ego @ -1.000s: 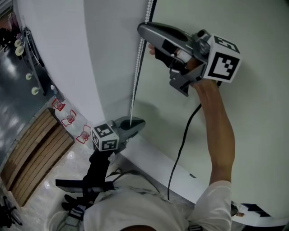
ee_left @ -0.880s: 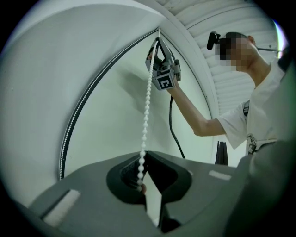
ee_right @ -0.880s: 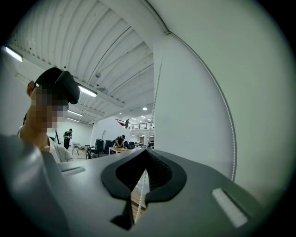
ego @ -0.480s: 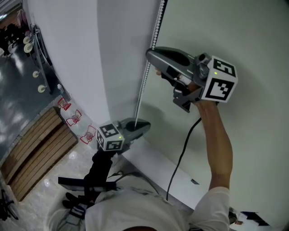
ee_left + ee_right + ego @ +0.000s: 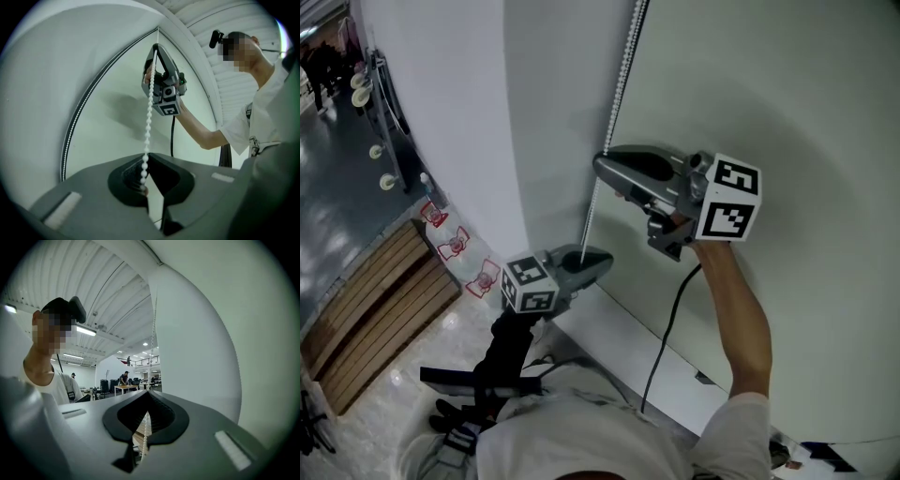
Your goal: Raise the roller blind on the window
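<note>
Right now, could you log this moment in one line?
right gripper: shut on bead chain | left gripper: shut on it, lower

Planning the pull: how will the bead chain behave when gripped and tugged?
The bead chain is probably light and floppy: thin, pulled straight between the right gripper and left gripper. Its round beads likely catch in the fingers, so it shouldn't slip.
</note>
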Demonstrator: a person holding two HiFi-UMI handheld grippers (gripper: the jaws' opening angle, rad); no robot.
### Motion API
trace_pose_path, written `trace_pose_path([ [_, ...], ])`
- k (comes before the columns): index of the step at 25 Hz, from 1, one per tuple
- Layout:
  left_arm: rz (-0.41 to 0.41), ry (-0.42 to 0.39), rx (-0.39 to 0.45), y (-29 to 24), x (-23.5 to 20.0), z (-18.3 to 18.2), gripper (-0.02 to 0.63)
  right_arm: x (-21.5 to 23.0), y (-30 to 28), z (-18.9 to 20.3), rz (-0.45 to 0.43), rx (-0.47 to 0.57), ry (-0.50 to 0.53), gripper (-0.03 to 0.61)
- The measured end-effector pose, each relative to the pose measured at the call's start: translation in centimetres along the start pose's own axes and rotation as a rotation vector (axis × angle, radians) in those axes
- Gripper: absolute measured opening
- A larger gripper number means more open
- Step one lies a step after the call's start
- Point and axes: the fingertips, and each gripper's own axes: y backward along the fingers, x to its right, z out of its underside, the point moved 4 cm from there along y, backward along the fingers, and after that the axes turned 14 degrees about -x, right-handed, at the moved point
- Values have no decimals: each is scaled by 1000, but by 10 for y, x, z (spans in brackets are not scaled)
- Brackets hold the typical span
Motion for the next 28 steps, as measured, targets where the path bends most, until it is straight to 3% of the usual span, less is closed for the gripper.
trace_pose_path([
  [6,-2,18,8,-4,2,-30,-2,6,-4,19,-20,-69,-59,3],
  [11,-5,8,5,1,1,2,-2,-3,-27,80,-33,-83,-107,3],
  [21,-13,-9,5,4,-2,3,-2,-5,-36,115,-35,-91,-149,3],
  [26,-21,-18,3,5,-4,4,-2,-4,-38,111,-5,-74,-65,8],
  [28,-24,-21,2,6,-6,5,-2,-2,-42,104,-18,-73,-52,83],
])
